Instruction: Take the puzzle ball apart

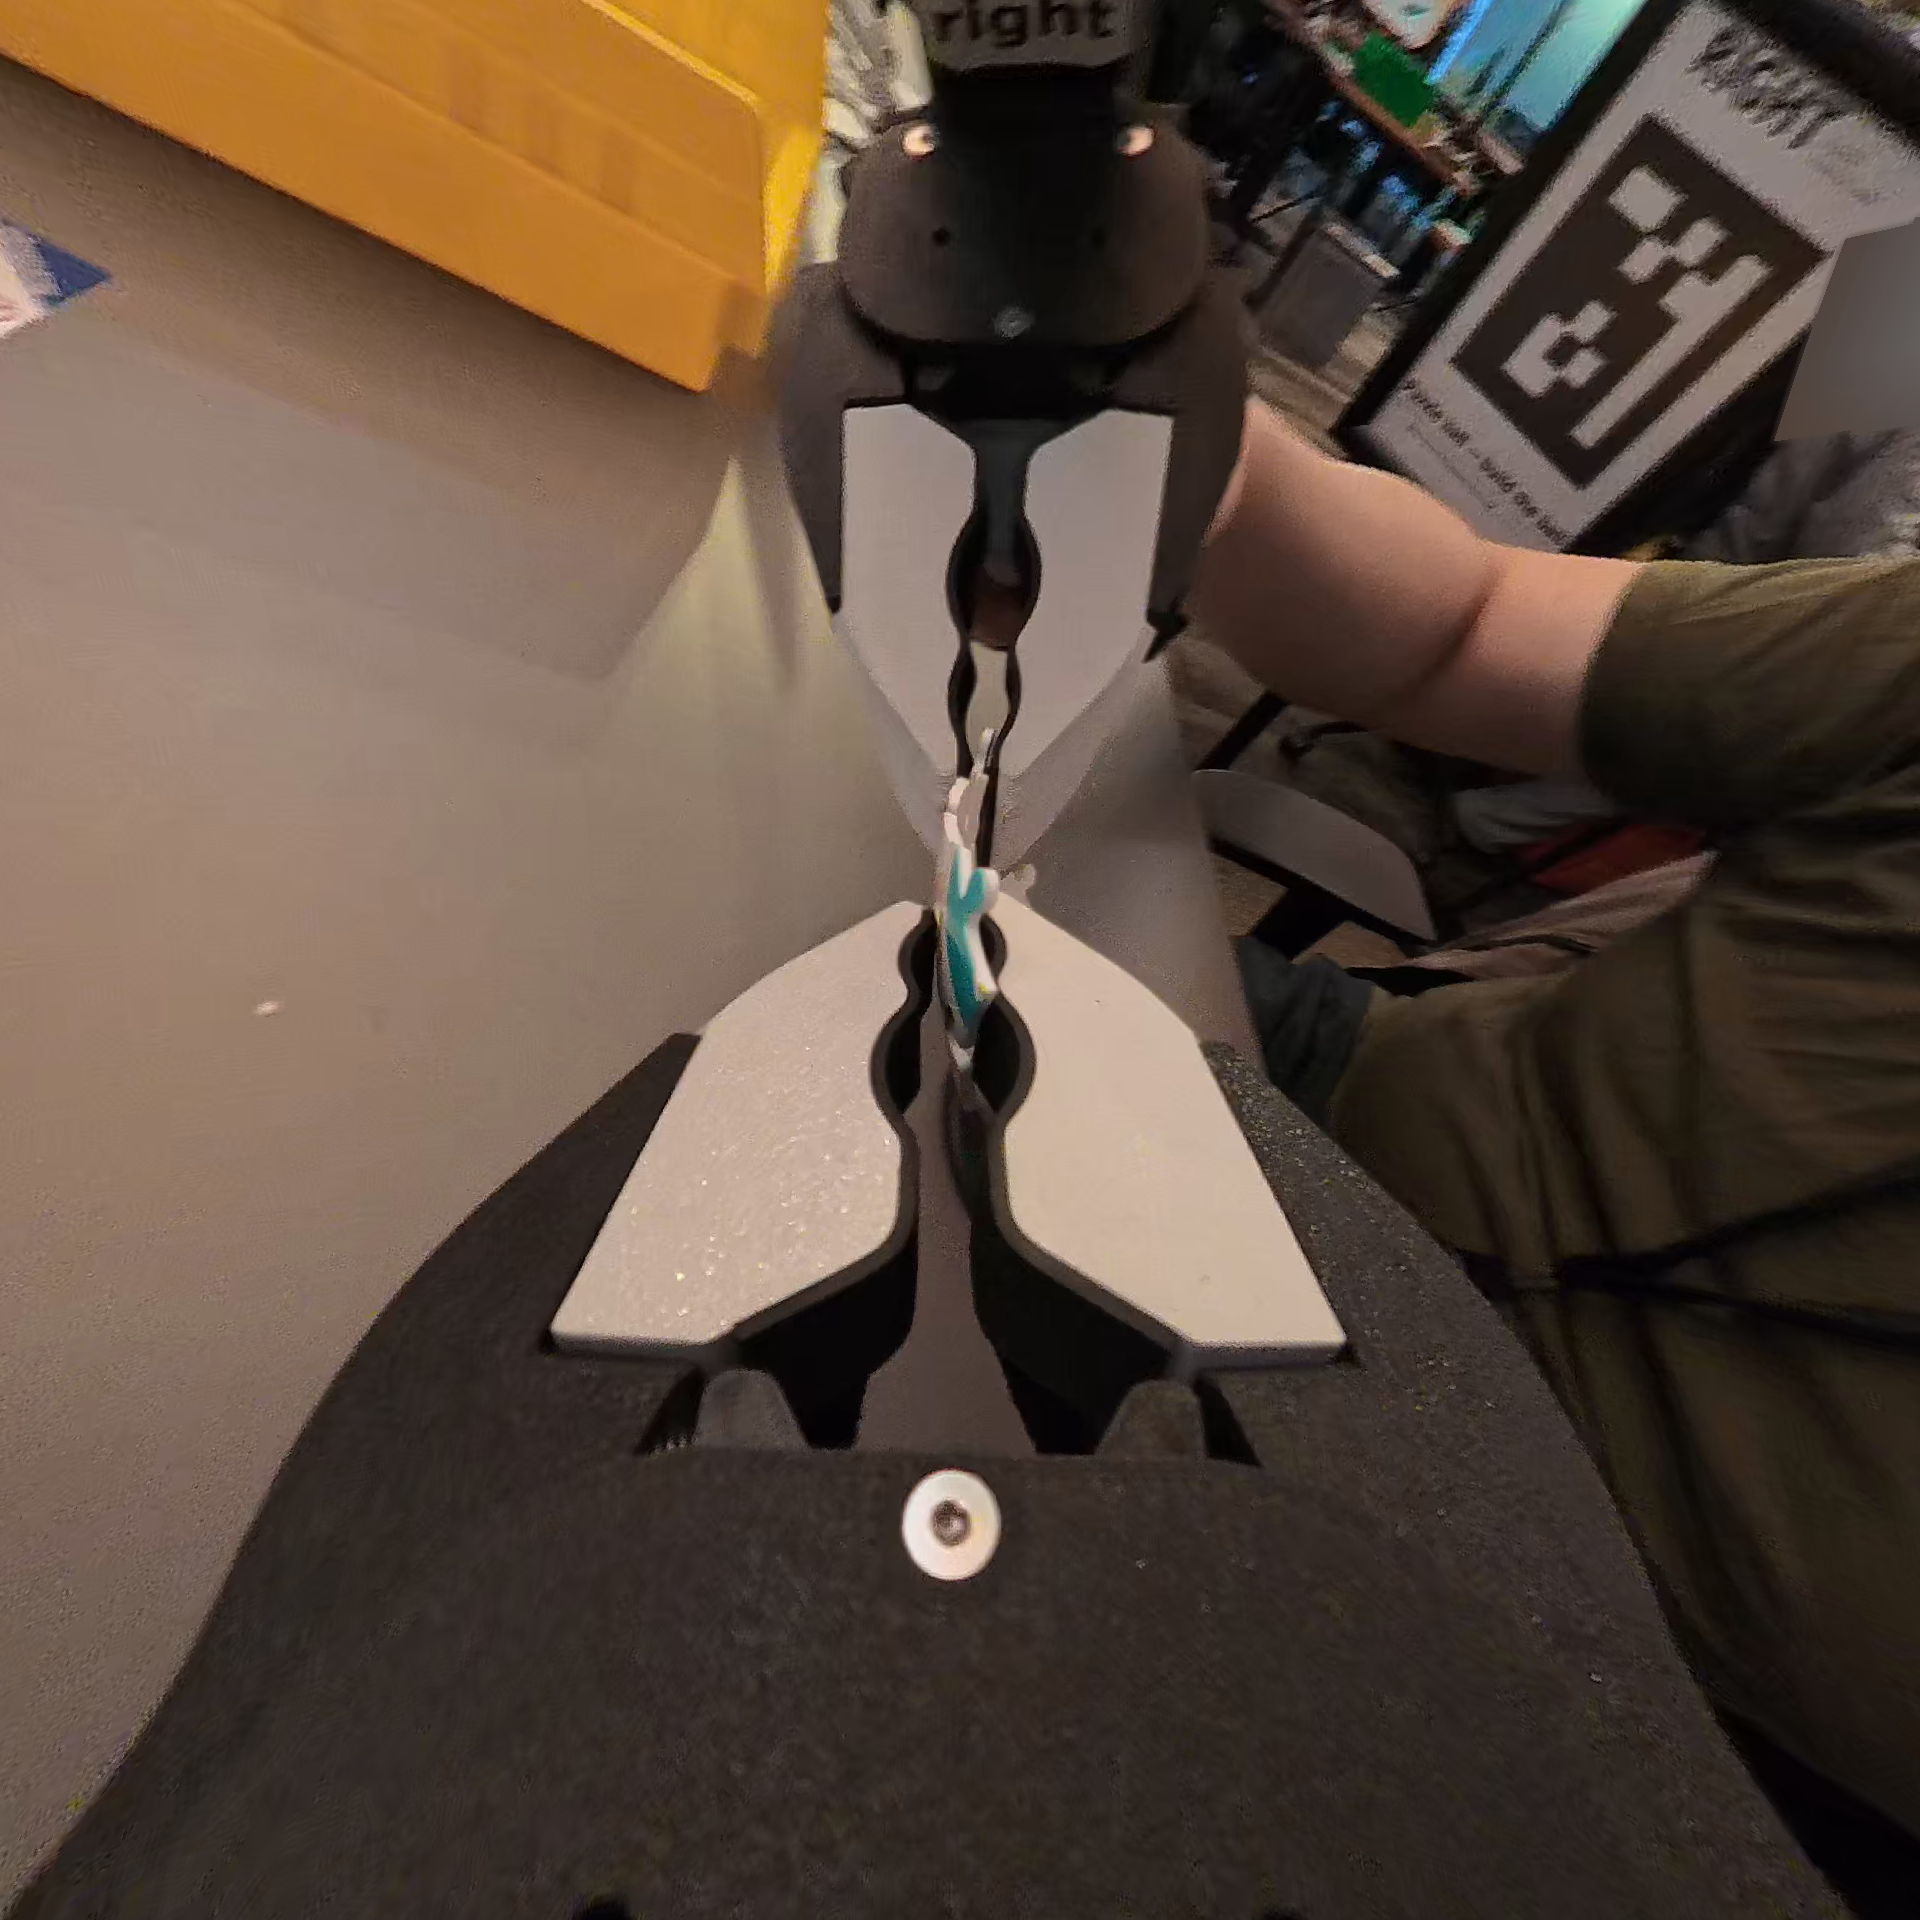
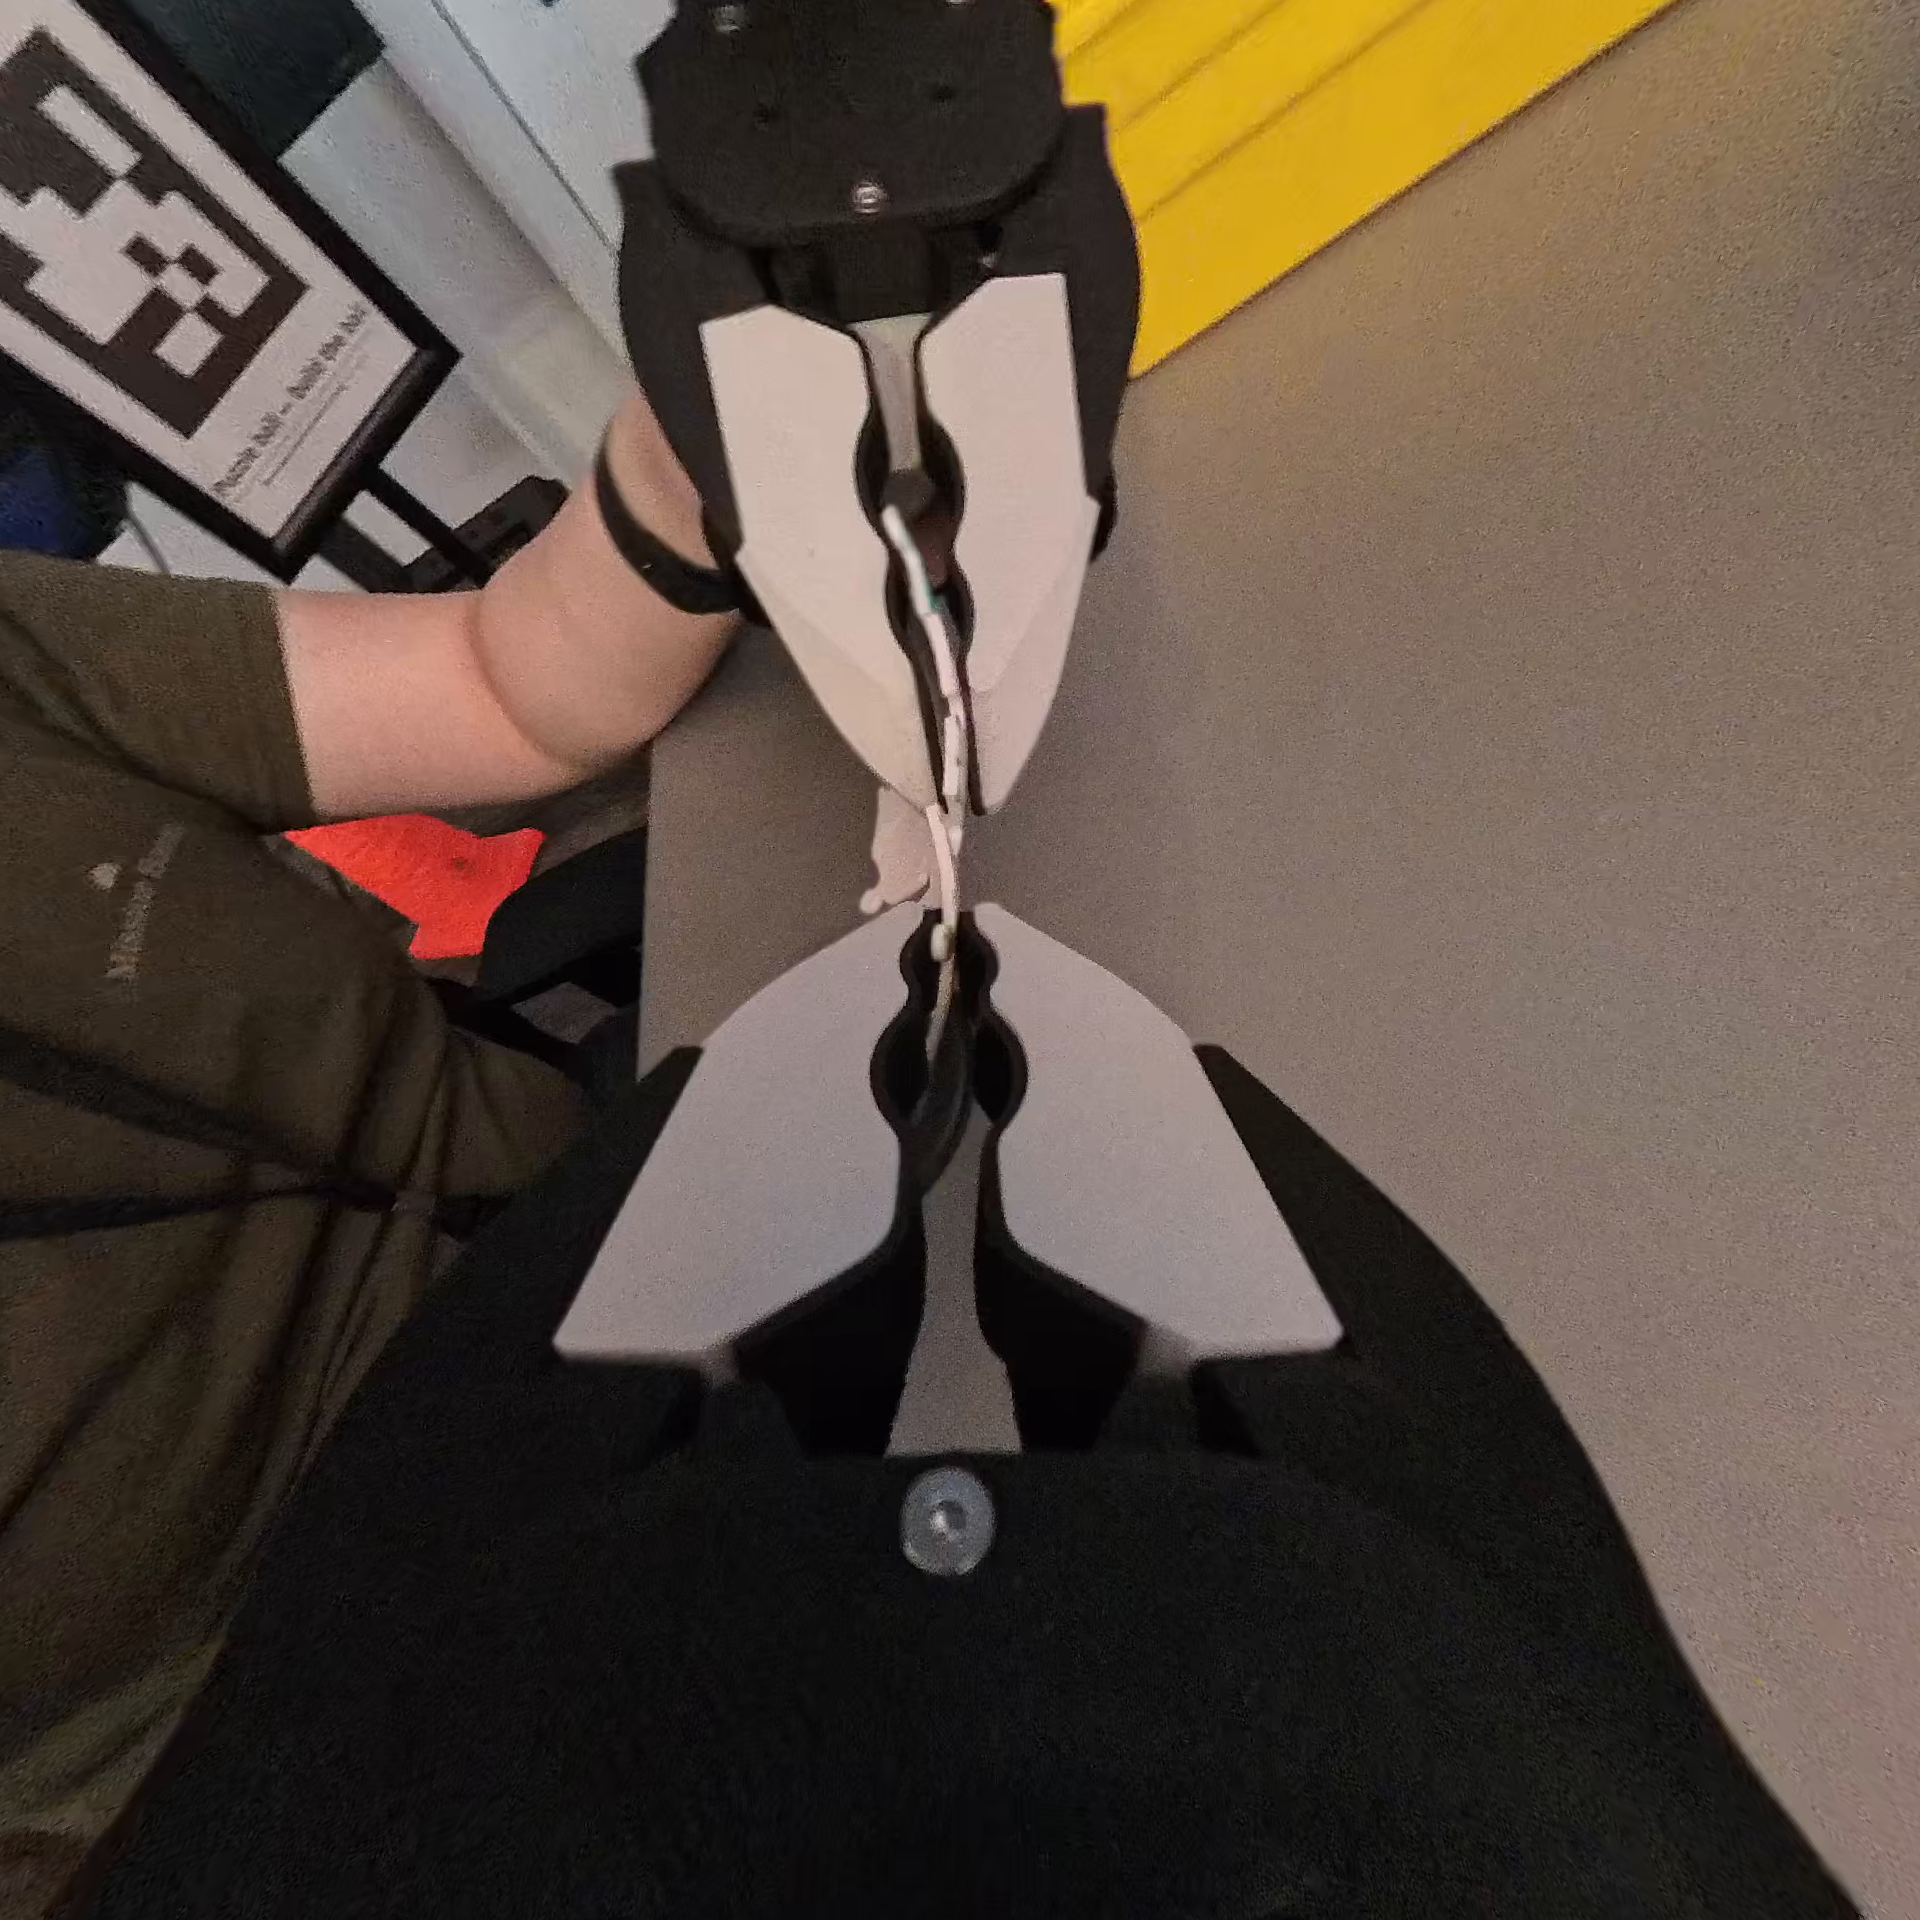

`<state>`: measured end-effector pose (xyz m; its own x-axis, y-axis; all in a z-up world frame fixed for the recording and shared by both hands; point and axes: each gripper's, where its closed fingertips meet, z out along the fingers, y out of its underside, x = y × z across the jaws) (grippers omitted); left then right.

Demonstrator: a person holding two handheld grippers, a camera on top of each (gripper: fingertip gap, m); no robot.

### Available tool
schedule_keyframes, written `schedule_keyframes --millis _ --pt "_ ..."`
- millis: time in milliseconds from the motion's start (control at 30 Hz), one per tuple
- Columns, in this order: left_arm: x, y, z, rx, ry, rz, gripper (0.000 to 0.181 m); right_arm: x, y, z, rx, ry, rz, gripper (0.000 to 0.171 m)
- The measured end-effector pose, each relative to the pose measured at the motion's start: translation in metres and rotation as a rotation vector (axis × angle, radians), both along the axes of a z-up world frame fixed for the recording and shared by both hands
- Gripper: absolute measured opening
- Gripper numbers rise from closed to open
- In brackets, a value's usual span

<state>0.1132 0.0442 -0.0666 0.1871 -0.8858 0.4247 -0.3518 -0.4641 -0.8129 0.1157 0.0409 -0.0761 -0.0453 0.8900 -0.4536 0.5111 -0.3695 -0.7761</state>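
The left gripper (image 1: 961,935) points straight at the right gripper (image 1: 982,769), tip to tip, above the gray tabletop (image 1: 312,831). Its two gray fingers (image 1: 790,1132) are pressed close together on a thin strip of puzzle ball pieces (image 1: 964,940), white and teal, seen edge-on. The strip runs out past the tips and into the right gripper just ahead.

From the right gripper (image 2: 951,925), the same strip of puzzle ball pieces (image 2: 948,862) curves between both tips, and this gripper is also squeezed narrow on it. One small pale piece (image 2: 902,857) sticks out to the left of the strip, right between the two grippers. It is too blurry to count the pieces in the strip.

Two bare forearms show, one behind each far gripper (image 2: 956,800). A yellow bin (image 1: 468,156) sits well beyond the tips. One black-and-white marker board (image 1: 1621,301) stands off to the side.
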Motion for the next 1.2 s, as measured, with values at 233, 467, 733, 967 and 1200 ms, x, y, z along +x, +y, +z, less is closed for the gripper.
schedule_keyframes --millis 233,467,733,967,1200 --pt "-0.006 0.016 0.0 0.037 0.012 0.105 0.004 -0.01 0.011 -0.001 -0.184 0.044 -0.123 0.006" --pt "-0.004 0.014 -0.02 -0.033 0.101 0.099 0.032 -0.006 0.021 0.002 -0.177 0.069 -0.175 0.003" --pt "0.005 0.003 -0.018 -0.061 0.054 0.026 0.01 0.002 0.019 -0.002 -0.178 0.021 -0.152 0.004" --pt "-0.002 0.015 -0.007 -0.052 -0.004 0.096 0.004 0.004 0.025 0.013 -0.164 0.086 -0.23 0.024" --pt "-0.007 0.024 -0.001 -0.124 -0.076 0.157 0.004 -0.005 0.037 0.016 0.014 0.146 -0.337 0.023"
